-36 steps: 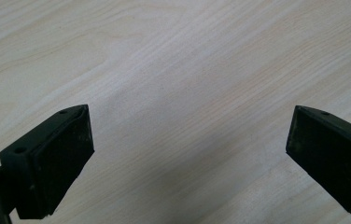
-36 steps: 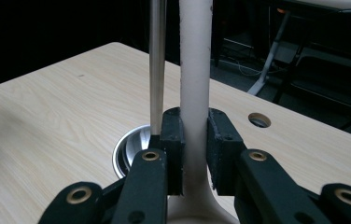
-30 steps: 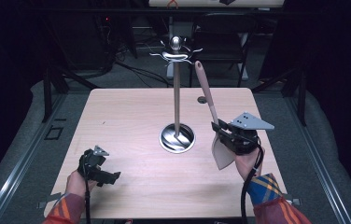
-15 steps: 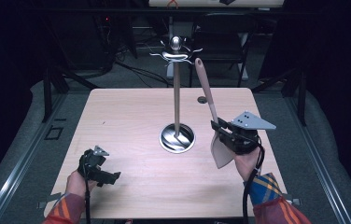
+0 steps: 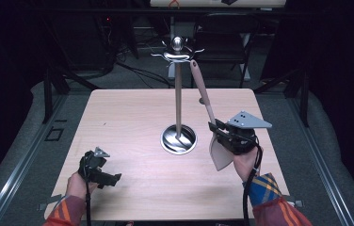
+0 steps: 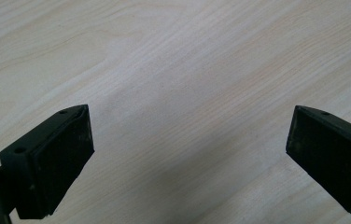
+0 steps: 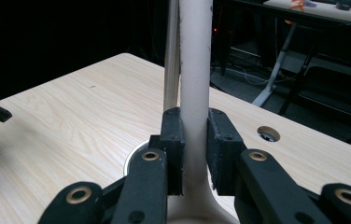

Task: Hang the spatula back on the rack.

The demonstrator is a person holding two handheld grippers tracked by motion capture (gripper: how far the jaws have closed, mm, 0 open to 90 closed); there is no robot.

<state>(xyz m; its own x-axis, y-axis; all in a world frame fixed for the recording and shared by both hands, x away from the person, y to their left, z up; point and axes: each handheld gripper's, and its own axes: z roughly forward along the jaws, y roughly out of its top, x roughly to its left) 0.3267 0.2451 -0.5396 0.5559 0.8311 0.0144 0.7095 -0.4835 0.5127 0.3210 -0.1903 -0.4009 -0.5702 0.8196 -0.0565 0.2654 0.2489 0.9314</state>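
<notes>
A pinkish-beige spatula (image 5: 207,103) stands nearly upright, blade (image 5: 220,153) down and handle tip leaning toward the hook crown (image 5: 178,51) of a chrome utensil stand. My right gripper (image 5: 223,134) is shut on the handle just above the blade, to the right of the stand's round base (image 5: 179,140). In the right gripper view the pads (image 7: 173,140) press both sides of the handle (image 7: 194,70), with the stand's pole (image 7: 171,56) right behind. My left gripper (image 5: 103,175) rests low at the table's front left, open; in its own view the left gripper (image 6: 187,158) has bare wood between its jaws.
The wooden table (image 5: 128,117) has a small cable hole (image 5: 201,100) right of the pole, and the same cable hole (image 7: 268,134) appears in the right gripper view. A dark chair (image 5: 222,42) stands behind the table's far edge. Metal rails run along both sides on the floor.
</notes>
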